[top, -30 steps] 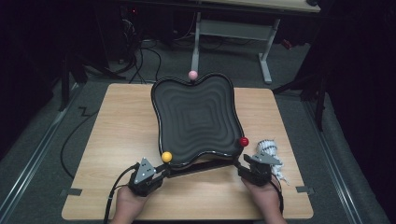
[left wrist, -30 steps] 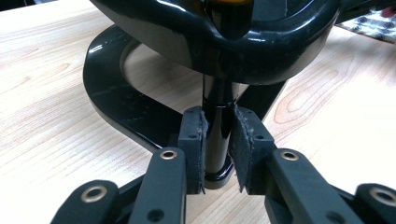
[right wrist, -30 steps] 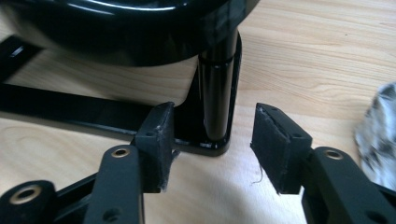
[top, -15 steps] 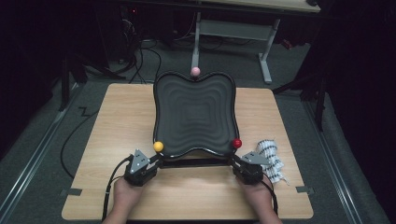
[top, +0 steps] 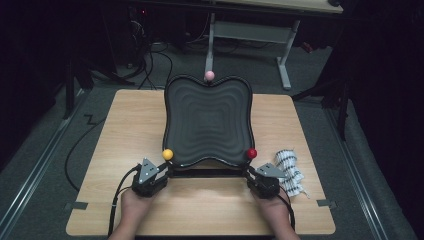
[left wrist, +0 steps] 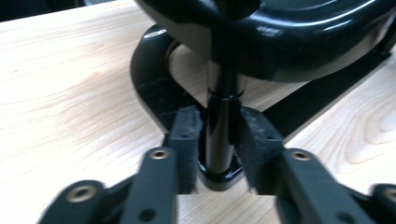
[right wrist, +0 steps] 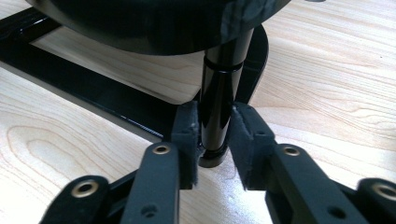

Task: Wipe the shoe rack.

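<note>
1. The bench (top: 125, 150) carries the black wavy tray (top: 207, 122) on its stand, mid-width, reaching toward the near edge.
2. Left tongs (top: 161, 172) straddle the stand's near-left post (left wrist: 219, 126); jaws have just been opening, a slight gap showing.
3. Right tongs (top: 251, 176) bracket the near-right post (right wrist: 217, 107), pads (right wrist: 187, 135) at its sides, jaws have just been opening slightly.

I see 2 bare forearms, no sleeves. My left hand-held gripper (top: 159, 175) is black with a grey 3-cornered plate on top and a black cable trailing from it; my right hand-held gripper (top: 254, 176) matches. Each has 2 black jaws with brass-coloured rivets and dark, fuzzy pads (left wrist: 187, 140).
</note>
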`<state>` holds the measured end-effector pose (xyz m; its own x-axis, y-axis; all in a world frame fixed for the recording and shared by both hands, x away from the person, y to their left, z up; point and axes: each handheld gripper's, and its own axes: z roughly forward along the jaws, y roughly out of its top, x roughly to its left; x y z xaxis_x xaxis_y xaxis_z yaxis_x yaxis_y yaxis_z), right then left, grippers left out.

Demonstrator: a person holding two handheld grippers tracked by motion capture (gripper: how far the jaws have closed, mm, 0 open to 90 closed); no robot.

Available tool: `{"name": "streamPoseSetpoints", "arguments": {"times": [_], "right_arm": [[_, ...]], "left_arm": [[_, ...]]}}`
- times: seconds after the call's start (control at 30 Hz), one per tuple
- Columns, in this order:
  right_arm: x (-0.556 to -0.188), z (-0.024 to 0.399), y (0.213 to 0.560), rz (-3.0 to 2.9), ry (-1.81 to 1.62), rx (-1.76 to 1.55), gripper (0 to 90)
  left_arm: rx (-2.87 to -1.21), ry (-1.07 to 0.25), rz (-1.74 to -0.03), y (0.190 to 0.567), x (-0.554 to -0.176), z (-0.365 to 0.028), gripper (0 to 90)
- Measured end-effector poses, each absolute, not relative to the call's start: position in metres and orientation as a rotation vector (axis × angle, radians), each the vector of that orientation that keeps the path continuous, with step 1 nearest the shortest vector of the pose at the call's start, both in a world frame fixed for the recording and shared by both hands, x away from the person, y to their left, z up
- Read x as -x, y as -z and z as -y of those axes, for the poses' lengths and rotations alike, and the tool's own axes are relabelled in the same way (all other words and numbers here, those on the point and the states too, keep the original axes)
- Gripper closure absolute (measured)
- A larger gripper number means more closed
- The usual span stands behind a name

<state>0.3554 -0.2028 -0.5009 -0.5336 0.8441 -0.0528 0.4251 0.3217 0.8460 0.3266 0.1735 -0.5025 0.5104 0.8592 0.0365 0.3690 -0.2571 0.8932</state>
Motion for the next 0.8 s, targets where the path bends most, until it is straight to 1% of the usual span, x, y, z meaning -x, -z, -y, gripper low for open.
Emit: {"name": "streamPoseSetpoints", "arguments": {"times": [0.03, 0.07, 0.23, 0.27, 0.3, 0.33, 0.37, 0.47, 0.53, 0.6, 0.67, 0.7, 0.8], "right_arm": [[-0.354, 0.203, 0.501, -2.096, -1.124, -1.111, 66.8], [-0.354, 0.203, 0.501, -2.096, -1.124, -1.111, 66.8], [-0.349, 0.206, 0.503, -2.083, -1.146, -1.105, 50.9], [-0.347, 0.207, 0.504, -2.08, -1.145, -1.102, 48.2], [-0.343, 0.21, 0.505, -2.076, -1.159, -1.109, 42.9], [-0.343, 0.21, 0.505, -2.076, -1.159, -1.109, 42.9], [-0.338, 0.217, 0.503, -2.064, -1.189, -1.128, 38.0], [-0.333, 0.225, 0.5, -2.041, -1.225, -1.146, 35.4], [-0.331, 0.233, 0.498, -2.02, -1.271, -1.158, 32.3], [-0.332, 0.24, 0.496, -2.009, -1.308, -1.174, 29.5], [-0.333, 0.245, 0.497, -1.993, -1.31, -1.201, 28.5], [-0.334, 0.247, 0.497, -1.991, -1.307, -1.206, 28.1], [-0.334, 0.252, 0.499, -1.975, -1.315, -1.227, 28.0]], "left_arm": [[-1.845, -0.679, -1.026, 0.503, -0.326, -0.174, 56.5], [-1.849, -0.683, -1.026, 0.503, -0.325, -0.175, 56.5], [-1.875, -0.666, -1.01, 0.502, -0.314, -0.177, 43.6], [-1.878, -0.661, -1.001, 0.502, -0.312, -0.177, 42.6], [-1.884, -0.669, -0.989, 0.5, -0.308, -0.177, 40.8], [-1.886, -0.68, -0.979, 0.499, -0.305, -0.178, 40.8], [-1.883, -0.696, -0.972, 0.496, -0.302, -0.179, 40.5], [-1.895, -0.688, -0.964, 0.49, -0.293, -0.186, 39.0], [-1.905, -0.718, -0.96, 0.494, -0.284, -0.193, 37.5], [-1.866, -0.713, -0.982, 0.5, -0.277, -0.202, 35.9], [-1.834, -0.687, -1.014, 0.499, -0.276, -0.207, 32.9], [-1.821, -0.692, -1.016, 0.497, -0.277, -0.209, 31.0], [-1.812, -0.703, -1.022, 0.496, -0.279, -0.214, 29.1]]}}
